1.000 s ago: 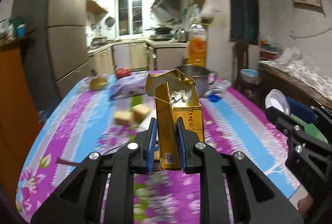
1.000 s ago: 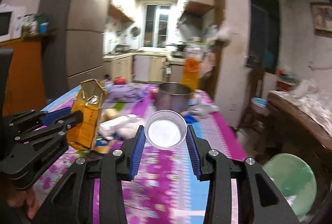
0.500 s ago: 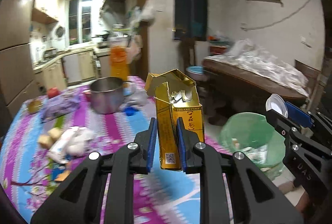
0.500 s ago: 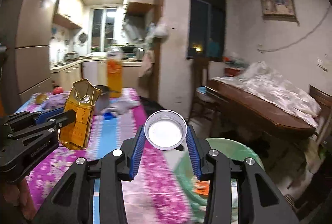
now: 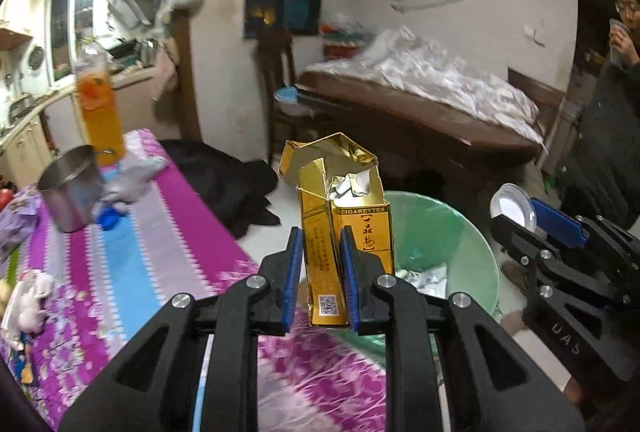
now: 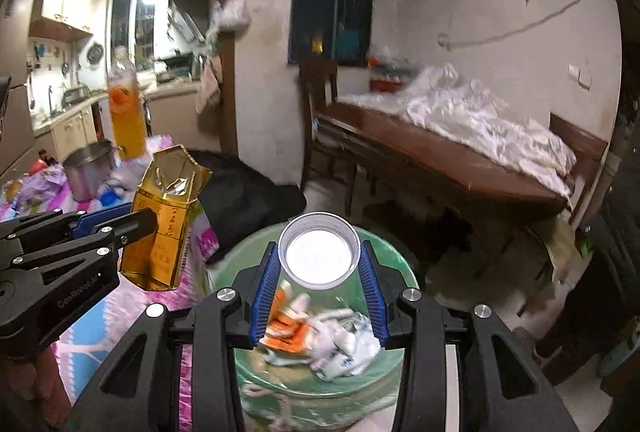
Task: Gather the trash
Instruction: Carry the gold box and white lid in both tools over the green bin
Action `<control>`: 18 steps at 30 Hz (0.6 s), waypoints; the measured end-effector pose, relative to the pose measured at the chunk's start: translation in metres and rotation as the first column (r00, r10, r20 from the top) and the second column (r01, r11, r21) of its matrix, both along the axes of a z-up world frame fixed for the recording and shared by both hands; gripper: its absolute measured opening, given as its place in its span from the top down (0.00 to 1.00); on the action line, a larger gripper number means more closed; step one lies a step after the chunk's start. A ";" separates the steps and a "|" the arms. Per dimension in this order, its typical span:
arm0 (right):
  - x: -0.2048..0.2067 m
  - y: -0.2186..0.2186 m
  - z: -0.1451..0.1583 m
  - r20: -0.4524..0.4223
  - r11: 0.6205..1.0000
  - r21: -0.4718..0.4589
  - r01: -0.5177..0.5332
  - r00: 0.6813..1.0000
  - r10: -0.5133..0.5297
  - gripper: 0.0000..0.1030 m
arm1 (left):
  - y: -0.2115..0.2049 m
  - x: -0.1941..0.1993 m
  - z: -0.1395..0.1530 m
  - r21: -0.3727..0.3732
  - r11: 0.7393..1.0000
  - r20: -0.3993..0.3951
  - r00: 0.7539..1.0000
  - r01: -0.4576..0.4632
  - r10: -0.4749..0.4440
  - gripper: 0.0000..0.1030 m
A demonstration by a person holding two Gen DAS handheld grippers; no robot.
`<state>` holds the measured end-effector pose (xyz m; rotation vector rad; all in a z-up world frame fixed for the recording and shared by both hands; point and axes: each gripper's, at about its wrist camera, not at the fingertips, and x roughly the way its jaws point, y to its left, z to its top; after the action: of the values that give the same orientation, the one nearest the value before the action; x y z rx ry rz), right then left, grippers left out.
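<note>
My left gripper [image 5: 320,268] is shut on an open gold cigarette pack [image 5: 344,228] with crumpled foil inside, held upright over the table edge beside a green trash bin [image 5: 448,232]. My right gripper [image 6: 318,284] is shut on a white round lid [image 6: 319,250] and holds it above the same green bin [image 6: 384,364], which contains orange and white wrappers [image 6: 320,336]. The left gripper with the pack [image 6: 164,216] shows at the left of the right wrist view. The right gripper with the lid [image 5: 514,208] shows at the right of the left wrist view.
A table with a purple flowered cloth [image 5: 132,264] carries a steel pot [image 5: 70,188], an orange drink bottle [image 5: 98,108] and white scraps [image 5: 28,300]. Behind the bin stand a wooden bed [image 6: 440,160] and a chair [image 6: 320,100]. A person [image 5: 622,80] stands far right.
Both grippers have swung right from over the table towards the green bin, still holding the pack and the lid. The bin now lies under the right gripper.
</note>
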<state>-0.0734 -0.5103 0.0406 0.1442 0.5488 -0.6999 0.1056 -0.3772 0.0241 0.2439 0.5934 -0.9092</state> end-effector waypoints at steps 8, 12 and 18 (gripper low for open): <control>0.021 -0.065 -0.040 -0.122 0.988 0.149 0.037 0.992 -0.018 0.60 | -0.064 0.008 -0.029 0.129 0.989 -0.101 0.993 0.067 -0.054 0.83; 0.027 -0.089 -0.060 -0.158 0.976 0.214 0.043 0.987 -0.009 0.60 | -0.087 0.015 -0.045 0.197 0.976 -0.150 0.987 0.092 -0.063 0.82; 0.035 -0.104 -0.078 -0.181 0.968 0.246 0.050 0.983 -0.005 0.60 | -0.101 0.018 -0.061 0.250 0.962 -0.179 0.982 0.110 -0.065 0.82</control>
<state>-0.0387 -0.6144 -0.0369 0.3268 0.8094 -0.6726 0.1233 -0.4785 -0.0369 0.4336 0.8668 -0.9435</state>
